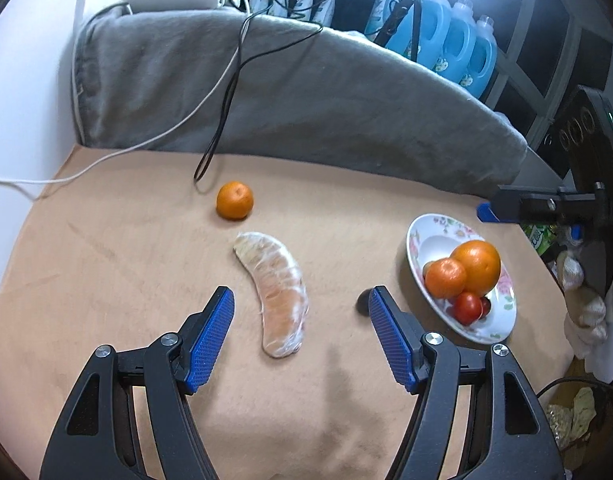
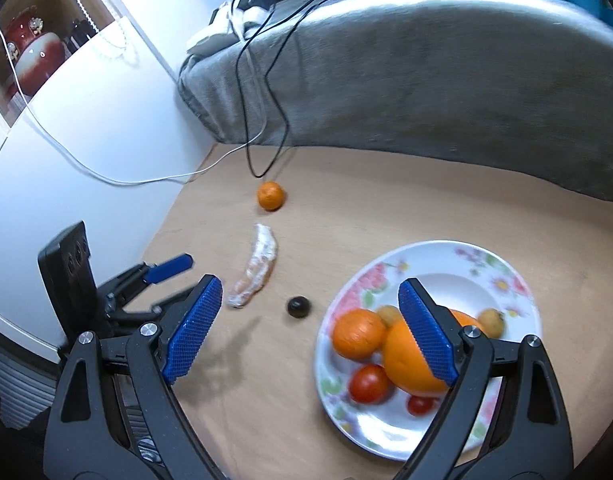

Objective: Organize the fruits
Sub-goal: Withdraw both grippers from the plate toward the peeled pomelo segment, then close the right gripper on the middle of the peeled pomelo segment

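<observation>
A peeled pomelo segment (image 1: 280, 294) (image 2: 256, 268) lies on the tan table. My left gripper (image 1: 300, 300) hovers over its near half, open, the pads apart from it. A loose mandarin (image 1: 234, 201) (image 2: 271, 196) sits behind the segment. A small dark fruit (image 2: 299, 306) (image 1: 362, 301) lies between the segment and the floral plate (image 1: 426, 236) (image 2: 506, 276), which holds a large orange (image 2: 408, 364), a mandarin (image 2: 358, 334), red tomatoes (image 2: 368, 384) and small yellow fruits. My right gripper (image 2: 310, 300) is open and empty above the plate's left edge.
A grey blanket-covered ridge (image 1: 306, 96) bounds the table at the back. Black and white cables (image 1: 222, 120) trail down it onto the table near the loose mandarin. Blue detergent bottles (image 1: 454, 36) stand behind. A white wall borders the left side.
</observation>
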